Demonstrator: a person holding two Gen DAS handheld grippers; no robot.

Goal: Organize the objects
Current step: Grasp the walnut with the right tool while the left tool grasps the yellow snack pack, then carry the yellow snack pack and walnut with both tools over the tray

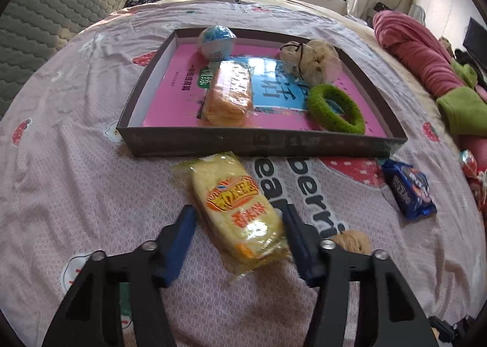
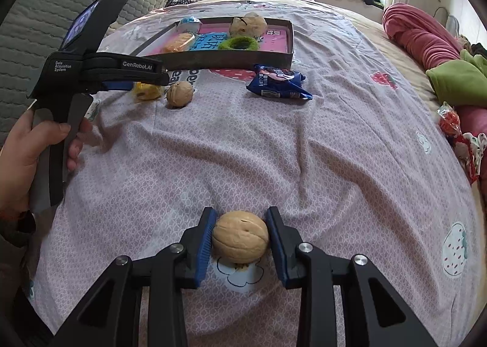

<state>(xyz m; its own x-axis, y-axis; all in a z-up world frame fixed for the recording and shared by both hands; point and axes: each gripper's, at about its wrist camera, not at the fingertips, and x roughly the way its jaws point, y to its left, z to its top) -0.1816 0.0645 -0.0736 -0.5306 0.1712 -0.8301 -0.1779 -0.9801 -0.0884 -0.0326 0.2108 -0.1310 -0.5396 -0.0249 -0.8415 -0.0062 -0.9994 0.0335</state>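
My left gripper (image 1: 239, 210) points down at the pink bedsheet, and a yellow snack packet (image 1: 240, 210) lies lengthwise between its blue pads. The right pad presses the packet's side and the left pad meets its edge near the tip. In the right wrist view my right gripper (image 2: 241, 213) is shut on a tan walnut (image 2: 240, 236) that rests on the sheet, with both pads against its sides. A second walnut (image 2: 179, 94) lies just beside the left gripper (image 2: 164, 79), which a hand (image 2: 27, 149) holds.
A dark shallow box (image 1: 258, 141) lies beyond the packet. It holds a pink book, a blue ball (image 1: 216, 41), an orange snack packet (image 1: 229, 93), a mesh pouch (image 1: 310, 58) and a green ring (image 1: 334, 109). A blue biscuit packet (image 1: 409, 189) lies to the right. Piled blankets (image 1: 426, 55) line the bed's right side.
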